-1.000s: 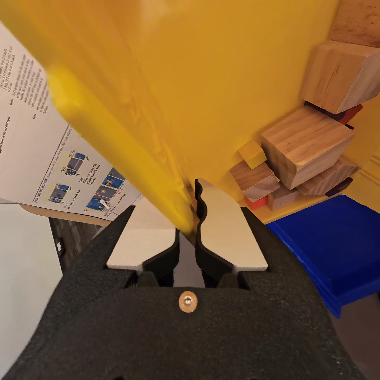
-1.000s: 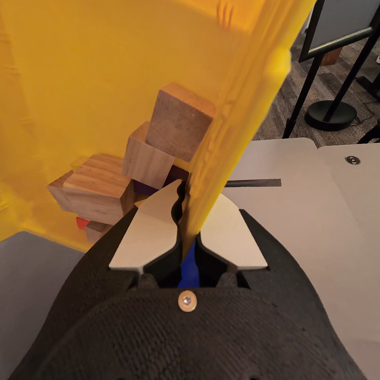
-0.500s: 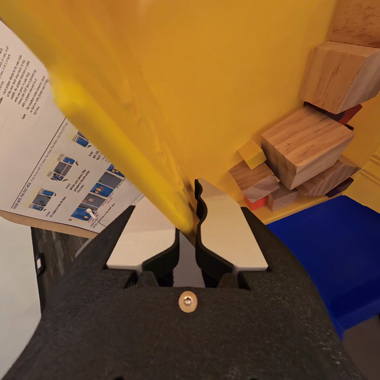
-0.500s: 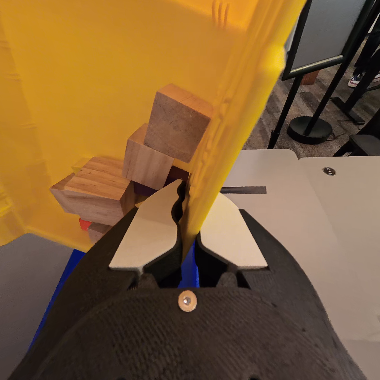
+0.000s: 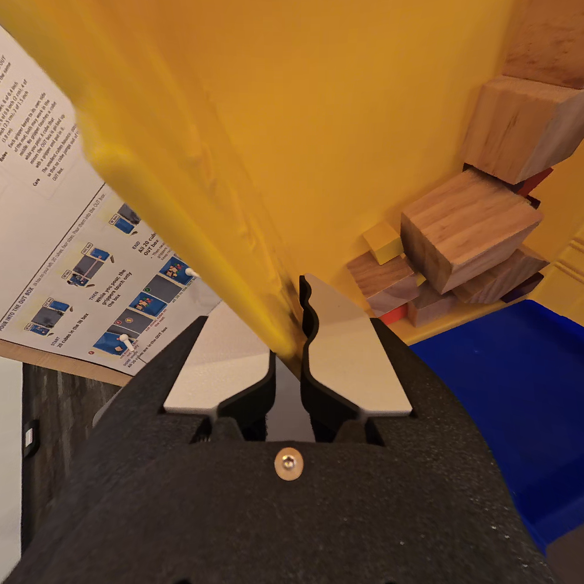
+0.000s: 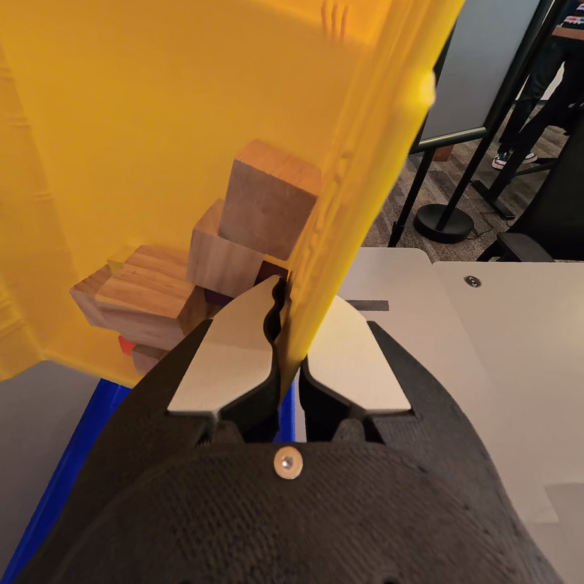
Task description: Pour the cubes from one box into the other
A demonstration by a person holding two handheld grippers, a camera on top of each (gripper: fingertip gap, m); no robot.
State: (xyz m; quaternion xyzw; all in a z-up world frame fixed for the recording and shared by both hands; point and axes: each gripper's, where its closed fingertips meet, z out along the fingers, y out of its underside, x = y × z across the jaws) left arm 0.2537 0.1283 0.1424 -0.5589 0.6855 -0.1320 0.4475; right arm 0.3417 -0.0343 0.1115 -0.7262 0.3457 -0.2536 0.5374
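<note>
- While both grippers pinch opposite walls of the yellow box (image 5: pixel 316 126), it sits tilted above the blue box (image 5: pixel 505 410), its lower lip over the blue interior.
- Left gripper (image 5: pixel 294 331): fingers (image 5: pixel 344 363) clamped on the yellow rim, one inside, one outside.
- Right gripper (image 6: pixel 290 335): fingers (image 6: pixel 234 347) clamped on the other wall the same way.
- Cubes (image 5: pixel 461 234) are piled in the low corner of the yellow box: several large plain wood ones, plus a small yellow cube (image 5: pixel 384 241), a small red cube (image 5: pixel 393 314) and dark purple bits underneath. All are inside the yellow box.
- Right wrist view shows the same pile (image 6: pixel 221 252), with the blue box edge (image 6: pixel 79 442) running below.
- Counter (image 6: pixel 489 379): pale grey panels, a short dark tape strip (image 6: pixel 369 306) and a round fitting (image 6: pixel 473 280).
- An instruction sheet (image 5: pixel 63 252) with text and small pictures lies on a wood-edged board, left side.
- Room: dark patterned carpet (image 6: pixel 442 183), black round-based stands (image 6: pixel 442 221) holding a panel, and a person's legs and shoes (image 6: pixel 512 158) at far right.
</note>
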